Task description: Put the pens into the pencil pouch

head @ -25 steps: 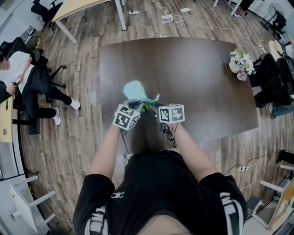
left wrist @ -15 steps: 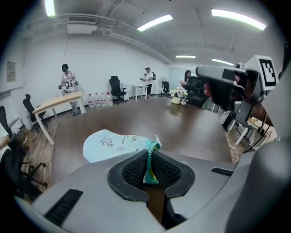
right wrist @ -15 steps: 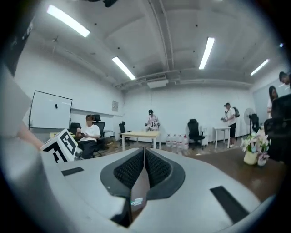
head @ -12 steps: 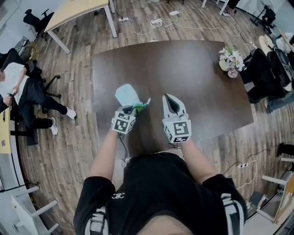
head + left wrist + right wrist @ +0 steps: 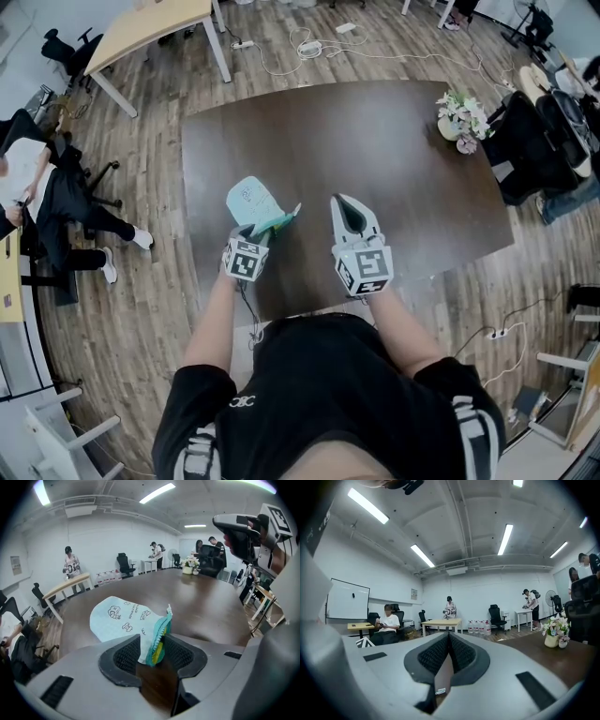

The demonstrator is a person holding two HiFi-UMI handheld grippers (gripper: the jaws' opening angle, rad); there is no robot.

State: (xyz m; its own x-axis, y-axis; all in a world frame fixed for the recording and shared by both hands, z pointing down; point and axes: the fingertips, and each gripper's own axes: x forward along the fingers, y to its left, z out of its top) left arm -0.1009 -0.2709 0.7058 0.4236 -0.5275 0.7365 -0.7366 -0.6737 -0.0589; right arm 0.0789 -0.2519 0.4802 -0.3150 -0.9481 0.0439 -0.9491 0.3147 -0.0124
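A light blue pencil pouch (image 5: 251, 200) with small drawings lies on the dark table (image 5: 375, 141). Its teal zipper mouth faces me, and something yellow (image 5: 160, 649) shows inside it. My left gripper (image 5: 263, 231) is at that mouth. In the left gripper view its jaws (image 5: 152, 645) are opening, with the pouch (image 5: 119, 618) end standing loosely between the pads. My right gripper (image 5: 350, 201) is held up to the right of the pouch, pointing level. It is shut with nothing in it (image 5: 449, 641). No loose pen is visible on the table.
A vase of flowers (image 5: 461, 117) stands at the table's far right corner. Chairs with dark bags (image 5: 548, 141) crowd the right side. A seated person (image 5: 42, 187) is at the left, and a light wooden table (image 5: 155, 28) stands beyond.
My right gripper left the pouch mouth, rose to the right and shut. My left gripper sank a little with the pouch end, and its jaws parted.
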